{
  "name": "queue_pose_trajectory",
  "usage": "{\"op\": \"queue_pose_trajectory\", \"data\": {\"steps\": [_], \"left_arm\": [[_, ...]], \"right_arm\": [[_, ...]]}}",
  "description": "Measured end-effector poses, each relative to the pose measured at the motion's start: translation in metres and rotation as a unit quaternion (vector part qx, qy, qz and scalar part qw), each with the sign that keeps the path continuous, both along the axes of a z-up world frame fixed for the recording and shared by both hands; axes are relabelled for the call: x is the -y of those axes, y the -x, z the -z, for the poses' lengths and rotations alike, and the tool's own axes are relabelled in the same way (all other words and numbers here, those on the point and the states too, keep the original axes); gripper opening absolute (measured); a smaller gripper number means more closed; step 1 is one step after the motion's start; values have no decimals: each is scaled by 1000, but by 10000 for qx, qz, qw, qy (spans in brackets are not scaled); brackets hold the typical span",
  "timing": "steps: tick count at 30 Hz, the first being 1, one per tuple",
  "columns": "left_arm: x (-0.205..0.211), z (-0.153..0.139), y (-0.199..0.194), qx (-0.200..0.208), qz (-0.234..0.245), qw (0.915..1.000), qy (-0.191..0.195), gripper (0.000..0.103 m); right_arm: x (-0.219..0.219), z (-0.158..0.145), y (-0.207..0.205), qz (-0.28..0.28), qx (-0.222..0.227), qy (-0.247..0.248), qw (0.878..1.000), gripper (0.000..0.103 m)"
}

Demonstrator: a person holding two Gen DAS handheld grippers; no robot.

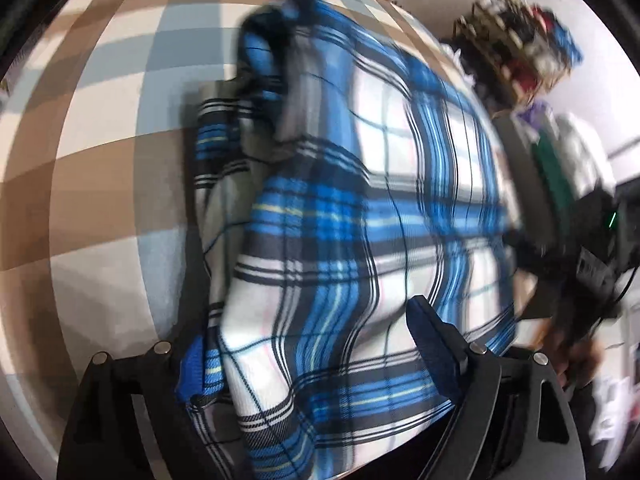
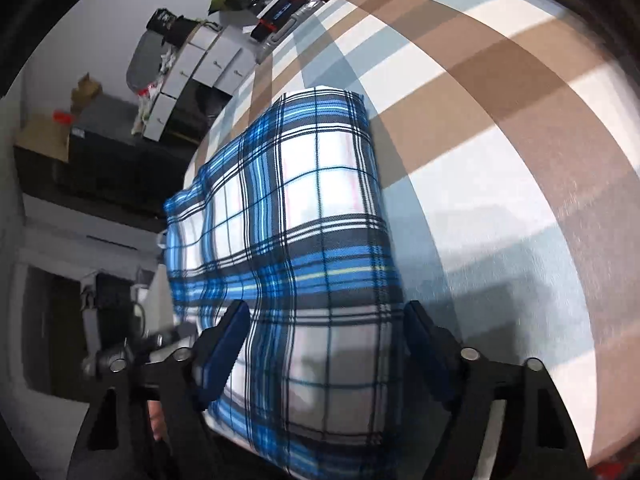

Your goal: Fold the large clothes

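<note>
Your left gripper [image 1: 316,360] stands over the blue, white and black plaid garment [image 1: 360,208], with its jaws spread wide. The cloth bunches up between the two fingers and covers most of the left one; the blue pad of the right finger [image 1: 434,354] shows beside the fabric. The frame is blurred, so you cannot tell from it whether either pad presses on the cloth, and no firm grip shows.

Your right gripper [image 2: 324,344] also stands with its jaws well apart. The near end of the garment [image 2: 312,208] lies between its two blue-padded fingers [image 2: 224,354]. A gap shows between the right-hand pad and the cloth edge, and the left-hand pad sits just beside the fabric; nothing is clamped here.

The garment lies on a bed cover [image 2: 500,128] checked in tan, pale blue and white. In the right wrist view it is a folded, roughly oblong bundle, fairly flat, with one long side running along the edge of the bed. In the left wrist view it is more rumpled, with a darker, greyish fold [image 1: 296,92] at the far end.

Beyond the bed edge you have a set of white drawers [image 2: 204,60] and a dark cabinet [image 2: 112,148], both with clutter on top.
</note>
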State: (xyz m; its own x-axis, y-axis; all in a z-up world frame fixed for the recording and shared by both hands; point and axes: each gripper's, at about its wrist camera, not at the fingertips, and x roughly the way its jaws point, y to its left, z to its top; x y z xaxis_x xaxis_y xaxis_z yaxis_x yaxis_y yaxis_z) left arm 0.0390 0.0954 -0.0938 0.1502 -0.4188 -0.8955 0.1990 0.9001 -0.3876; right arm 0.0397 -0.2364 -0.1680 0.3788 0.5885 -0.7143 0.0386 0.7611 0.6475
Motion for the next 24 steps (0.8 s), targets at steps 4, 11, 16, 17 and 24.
{"op": "queue_pose_trajectory", "data": {"steps": [4,11,16,17,24], "left_arm": [[23,3,4,123,242,9993,-264,69],[41,4,16,446,379,9956,-733,61],[42,8,10,367,353,9974,-515,68],[41,7,9,369,361,9976,-469,70],[37,4,12,356,441,9979,-303,74]], "right_arm": [[5,-4,-10,-402,-11,656,9970,52],[9,-20,-17,-1402,113,1297,9815,43],[2,-25,-31,-1650,247,1309,9773,53],[0,-23,-35,-1653,204,1231,9783,55],[3,-7,-43,-1631,140,794,9833,56]]}}
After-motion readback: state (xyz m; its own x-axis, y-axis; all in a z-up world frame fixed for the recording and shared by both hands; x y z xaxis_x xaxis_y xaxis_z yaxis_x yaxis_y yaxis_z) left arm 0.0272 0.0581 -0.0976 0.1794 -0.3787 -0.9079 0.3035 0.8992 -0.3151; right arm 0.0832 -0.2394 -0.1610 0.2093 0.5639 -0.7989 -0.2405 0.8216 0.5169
